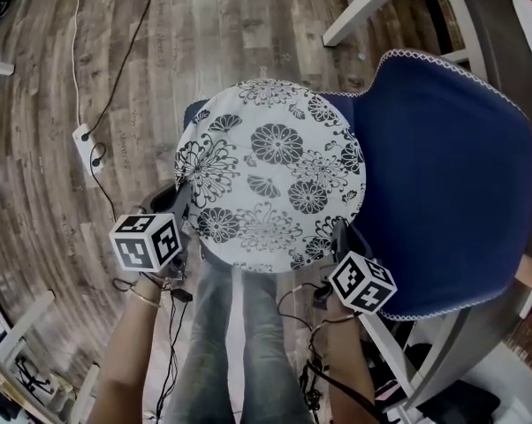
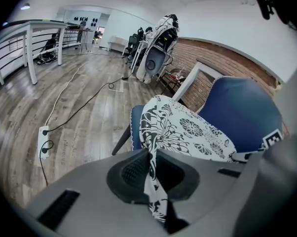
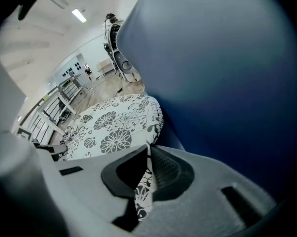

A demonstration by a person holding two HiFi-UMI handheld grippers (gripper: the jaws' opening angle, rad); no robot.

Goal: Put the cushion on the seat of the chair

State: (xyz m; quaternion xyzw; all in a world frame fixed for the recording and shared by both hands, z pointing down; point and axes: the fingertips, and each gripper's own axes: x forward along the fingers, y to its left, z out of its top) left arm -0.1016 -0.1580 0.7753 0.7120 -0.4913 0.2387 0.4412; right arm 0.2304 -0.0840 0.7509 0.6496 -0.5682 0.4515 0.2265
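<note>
Okay, floral round cushion (image 1: 270,175) hangs over blue chair (image 1: 443,193) seat. Left gripper (image 1: 185,206) pinching rim at 8 o'clock, right gripper (image 1: 340,234) pinching at 5. Lower level, centre it, then let go.

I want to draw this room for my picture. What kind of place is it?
Probably a lab or workshop room, not a home: a power strip lies on the wooden floor, white tables stand along the side, and machines are parked by the brick wall.
</note>
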